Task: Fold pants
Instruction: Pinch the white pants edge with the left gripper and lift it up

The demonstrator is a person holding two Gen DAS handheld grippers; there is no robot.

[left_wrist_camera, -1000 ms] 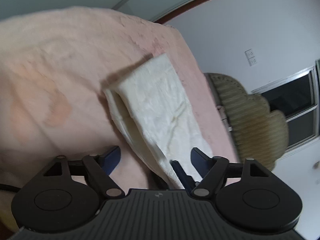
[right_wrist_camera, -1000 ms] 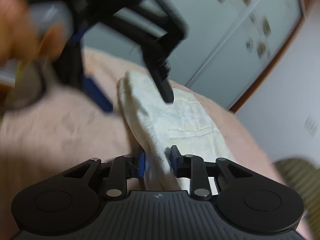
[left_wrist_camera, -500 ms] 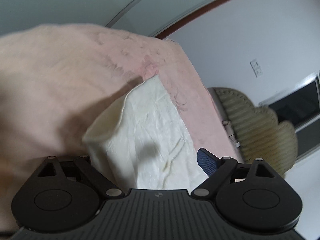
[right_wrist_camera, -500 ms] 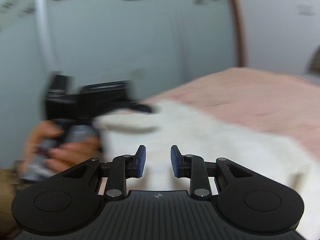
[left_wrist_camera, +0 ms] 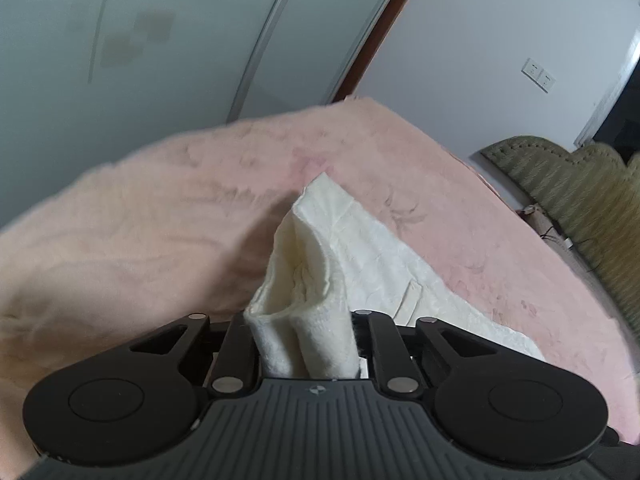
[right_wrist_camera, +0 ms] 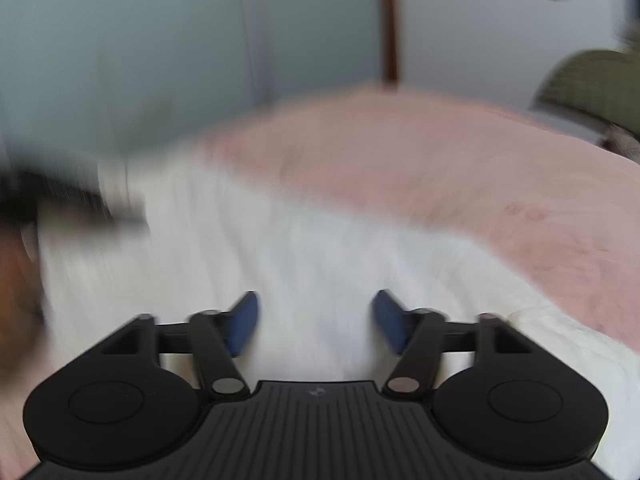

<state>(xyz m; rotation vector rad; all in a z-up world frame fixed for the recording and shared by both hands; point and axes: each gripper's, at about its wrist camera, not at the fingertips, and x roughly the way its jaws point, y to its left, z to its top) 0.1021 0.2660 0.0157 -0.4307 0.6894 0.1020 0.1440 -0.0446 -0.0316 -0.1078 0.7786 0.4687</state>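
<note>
**Desk:** While the left gripper pinches a bunched end of the cream pants, which way does the garment run from it?

**Photographer:** Straight ahead and slightly right. The long axis leads away from the gripper across the pink bed, toward the far corner near the wall. The clamped end is lifted off the bed and stands in a soft peak; the rest lies flat on the blanket.

**Desk:** And the right gripper?

**Photographer:** Jaws spread wide, holding nothing, blue pads visible on either side. It hangs low over the middle of the pants, white cloth directly beneath and ahead of it. That view is blurred, so I cannot say whether it touches the fabric.

**Desk:** Which is nearer the work?

**Photographer:** The left already has its end. The right sits over the free stretch, so any second grip would likely fall to it, and the fold probably carries the held end along the garment's length.

**Desk:** Materials?

**Photographer:** Thick, crinkled cream cloth in layers, with a seam or pocket edge showing on the flat part. It looks limp and likely to sag. The blanket is plush and fuzzy, so the fabric may cling. An olive woven headboard stands at right.
</note>
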